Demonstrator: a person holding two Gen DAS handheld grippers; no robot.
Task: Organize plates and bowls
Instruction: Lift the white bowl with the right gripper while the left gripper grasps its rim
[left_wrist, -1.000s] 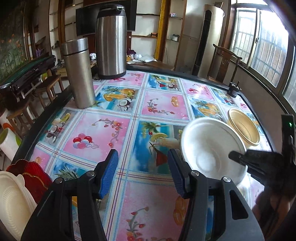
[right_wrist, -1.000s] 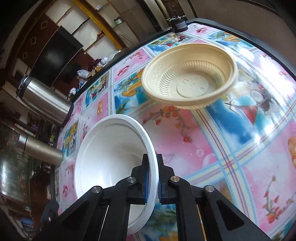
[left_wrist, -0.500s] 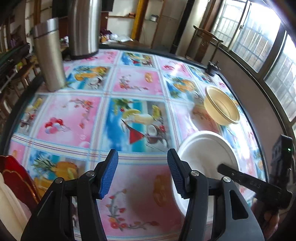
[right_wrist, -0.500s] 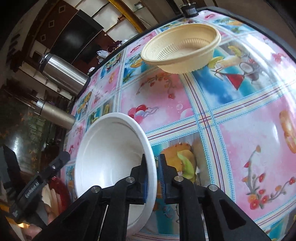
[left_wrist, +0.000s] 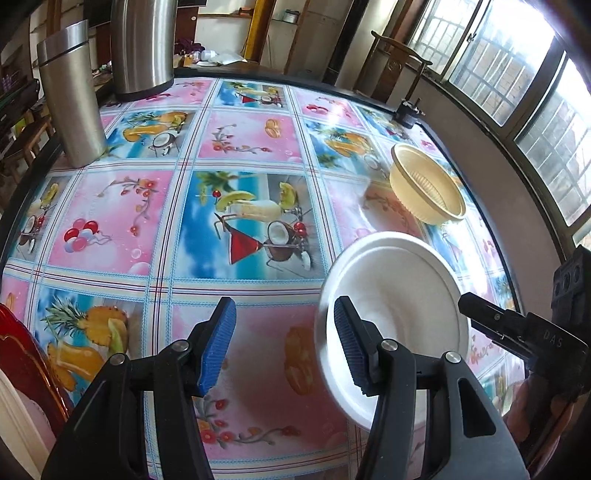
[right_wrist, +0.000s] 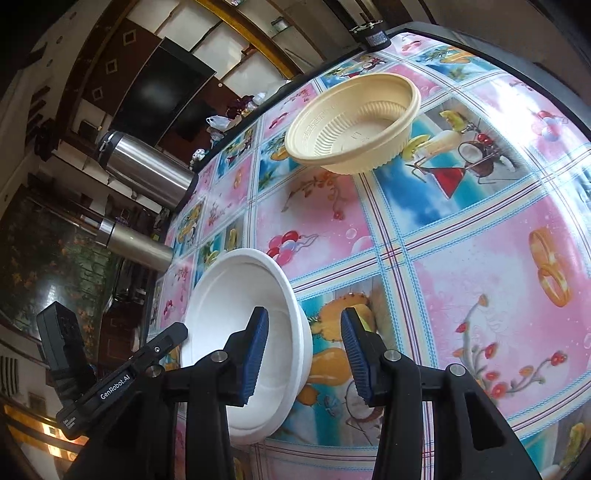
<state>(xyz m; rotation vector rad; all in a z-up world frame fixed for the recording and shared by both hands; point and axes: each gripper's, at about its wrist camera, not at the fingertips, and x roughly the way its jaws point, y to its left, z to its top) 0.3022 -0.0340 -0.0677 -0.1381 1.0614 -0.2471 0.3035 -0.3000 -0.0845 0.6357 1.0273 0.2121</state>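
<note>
Where it pinched, right gripper (right_wrist: 303, 354) has released white bowl (right_wrist: 236, 314).

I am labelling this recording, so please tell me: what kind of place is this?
Probably a room in a home: a table under a fruit-print cloth, a steel thermos and tumbler, a wooden chair near barred windows.
</note>
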